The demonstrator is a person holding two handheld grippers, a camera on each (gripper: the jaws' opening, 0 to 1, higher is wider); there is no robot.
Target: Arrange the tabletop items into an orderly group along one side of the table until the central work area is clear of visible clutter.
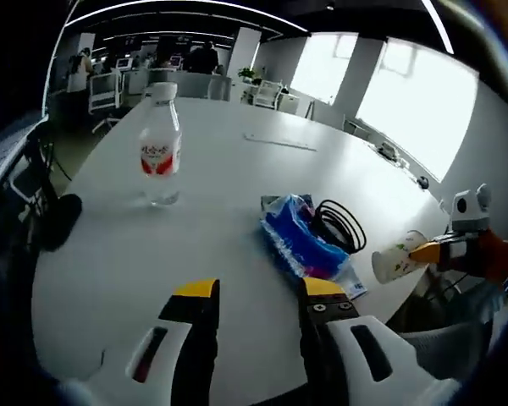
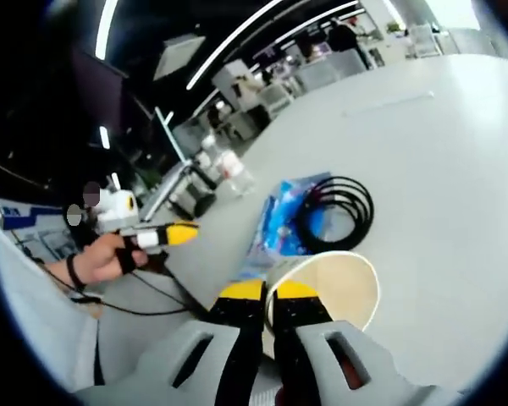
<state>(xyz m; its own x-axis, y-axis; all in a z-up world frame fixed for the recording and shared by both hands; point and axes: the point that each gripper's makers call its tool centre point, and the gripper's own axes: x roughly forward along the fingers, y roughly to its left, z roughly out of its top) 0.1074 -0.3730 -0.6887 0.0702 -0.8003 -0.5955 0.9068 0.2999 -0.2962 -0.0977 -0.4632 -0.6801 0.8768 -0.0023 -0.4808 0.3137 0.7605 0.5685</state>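
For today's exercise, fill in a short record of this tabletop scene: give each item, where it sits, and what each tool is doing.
Table: white table, large, in an office
Water bottle: water bottle upright, standing apart from the other items
Blue packet: blue packet lying flat, beside the cable
Cable: black coiled cable lying next to the packet, seemingly touching it
Paper cup: paper cup gripped at its rim, tipped on its side
Left tool: left tool open, holding nothing
Right tool: right tool shut on the cup rim

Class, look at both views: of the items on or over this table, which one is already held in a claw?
The paper cup: the right claw pinches its rim, whereas the water bottle, blue packet and black cable lie untouched.
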